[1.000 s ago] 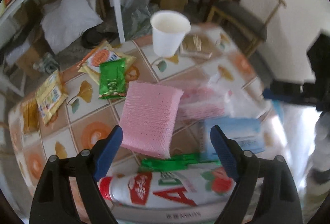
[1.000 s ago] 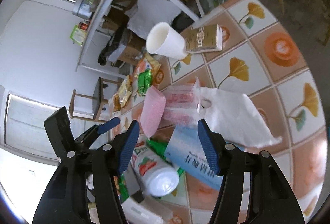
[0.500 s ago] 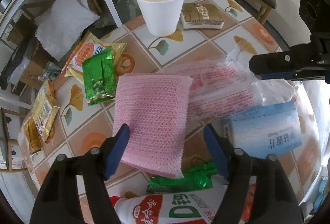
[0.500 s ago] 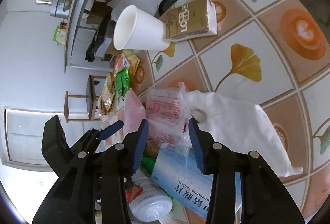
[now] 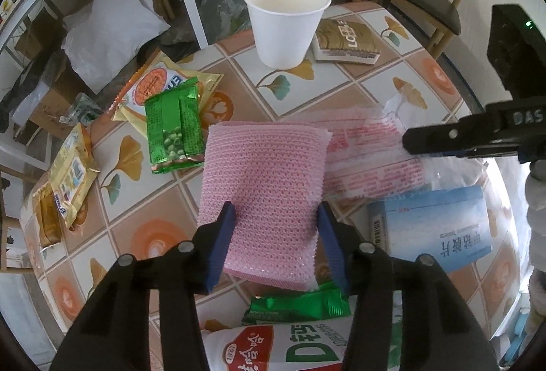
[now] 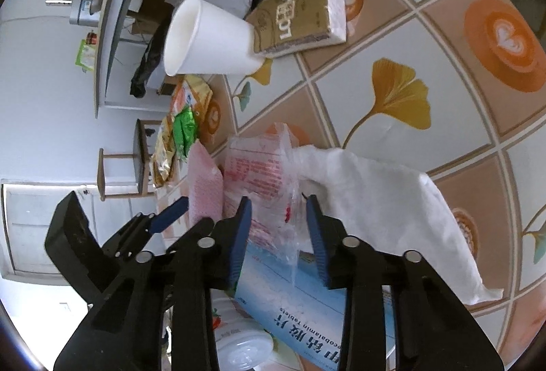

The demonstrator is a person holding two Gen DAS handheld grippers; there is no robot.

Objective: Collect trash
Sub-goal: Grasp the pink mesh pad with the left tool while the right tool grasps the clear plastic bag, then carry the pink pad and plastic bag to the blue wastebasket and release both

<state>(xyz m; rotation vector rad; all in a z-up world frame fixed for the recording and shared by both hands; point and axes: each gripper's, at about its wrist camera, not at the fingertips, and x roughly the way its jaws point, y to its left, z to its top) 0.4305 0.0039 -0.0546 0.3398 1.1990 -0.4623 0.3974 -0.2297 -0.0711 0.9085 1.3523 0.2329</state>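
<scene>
A pink foam net sheet (image 5: 262, 186) lies on the tiled table among the trash. My left gripper (image 5: 275, 241) is open, its blue pads on either side of the sheet's near end. A clear plastic bag with red print (image 6: 262, 173) lies beside it, over a blue tablet box (image 6: 300, 313). My right gripper (image 6: 278, 234) is open with its jaws around the bag's crumpled edge; it also shows in the left wrist view (image 5: 454, 140). The pink sheet also shows in the right wrist view (image 6: 204, 190).
A white paper cup (image 5: 286, 23) and a brown packet (image 5: 346, 41) stand at the table's far side. Green (image 5: 174, 125), orange-yellow (image 5: 160, 87) and yellow (image 5: 70, 173) snack wrappers lie left. A white tissue (image 6: 385, 207), a milk bottle (image 5: 273, 347) and a wooden chair (image 5: 409, 2) are nearby.
Both grippers moved forward and down onto the pile. The left jaws narrowed around the pink sheet; the right jaws narrowed around the clear bag.
</scene>
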